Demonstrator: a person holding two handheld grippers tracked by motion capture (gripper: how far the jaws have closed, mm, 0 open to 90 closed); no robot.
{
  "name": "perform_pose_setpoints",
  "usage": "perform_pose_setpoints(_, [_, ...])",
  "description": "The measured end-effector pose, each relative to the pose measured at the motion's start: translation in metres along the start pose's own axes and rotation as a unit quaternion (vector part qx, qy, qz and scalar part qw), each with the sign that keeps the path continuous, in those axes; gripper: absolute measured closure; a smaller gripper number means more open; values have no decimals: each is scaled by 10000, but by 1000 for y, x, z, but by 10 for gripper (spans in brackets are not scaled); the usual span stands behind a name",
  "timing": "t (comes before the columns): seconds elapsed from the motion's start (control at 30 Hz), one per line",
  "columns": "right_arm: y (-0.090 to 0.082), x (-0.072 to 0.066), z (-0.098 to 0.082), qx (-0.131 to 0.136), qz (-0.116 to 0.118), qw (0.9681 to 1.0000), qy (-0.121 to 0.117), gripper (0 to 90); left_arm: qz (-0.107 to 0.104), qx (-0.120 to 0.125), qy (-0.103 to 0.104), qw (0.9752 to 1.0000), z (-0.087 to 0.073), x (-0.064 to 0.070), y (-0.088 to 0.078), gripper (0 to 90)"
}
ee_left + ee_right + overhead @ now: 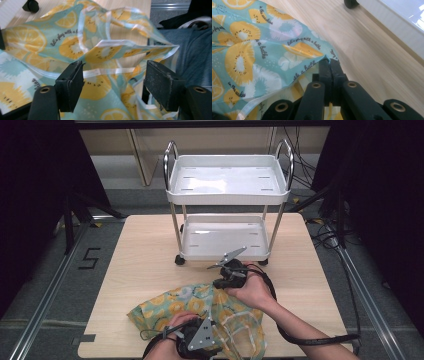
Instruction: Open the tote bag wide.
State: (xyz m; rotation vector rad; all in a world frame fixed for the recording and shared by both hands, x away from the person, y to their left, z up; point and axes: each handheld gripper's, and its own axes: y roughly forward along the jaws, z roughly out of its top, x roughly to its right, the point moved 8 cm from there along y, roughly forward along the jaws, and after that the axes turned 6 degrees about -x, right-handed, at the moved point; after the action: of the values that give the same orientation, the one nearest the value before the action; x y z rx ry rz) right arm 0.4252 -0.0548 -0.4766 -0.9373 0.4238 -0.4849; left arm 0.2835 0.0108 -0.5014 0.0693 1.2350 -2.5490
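- Where the pale wood-grain surface nears the person, a thin, glossy plastic bag printed with lemon and kiwi slices on teal lies crumpled in soft folds.
- Right claw: matte black jaws pressed together, pinching the bag's edge.
- Left claw: blocky, rough-faced jaws spread wide over the bag's clear-trimmed rim, gripping nothing.
- A white two-tier cart with chrome posts stands behind.

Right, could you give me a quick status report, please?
Right hand-held gripper shut on bag edge. Left hand-held gripper open over bag rim. Cart behind, clear of work.
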Motion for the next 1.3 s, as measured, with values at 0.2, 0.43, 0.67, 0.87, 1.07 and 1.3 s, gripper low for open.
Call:
perform_pose_setpoints(0.2, [1,2,-1,-68,-13,10000,-57,900,131,-255,142,9995,-6,-6,9,300])
perform_pose_setpoints(0.43, [4,1,-2,-90,31,9998,-151,900,225,-618,89,9978,-21,-21,21,330])
perform_pose_setpoints(0.67, [7,2,-5,-150,43,9996,-237,890,214,-1219,289,9919,-37,-20,29,567])
perform_pose_setpoints(0.87, [6,3,-7,-192,48,9995,-246,876,205,-1477,448,9878,-44,-19,36,717])
perform_pose_setpoints(1.07, [4,3,-11,-234,76,9997,-68,857,130,-1655,526,9847,-47,-16,41,822])
perform_pose_setpoints(1.3, [-1,8,-15,-185,-34,9995,-266,693,-7,-1643,225,9861,-49,-19,40,898])
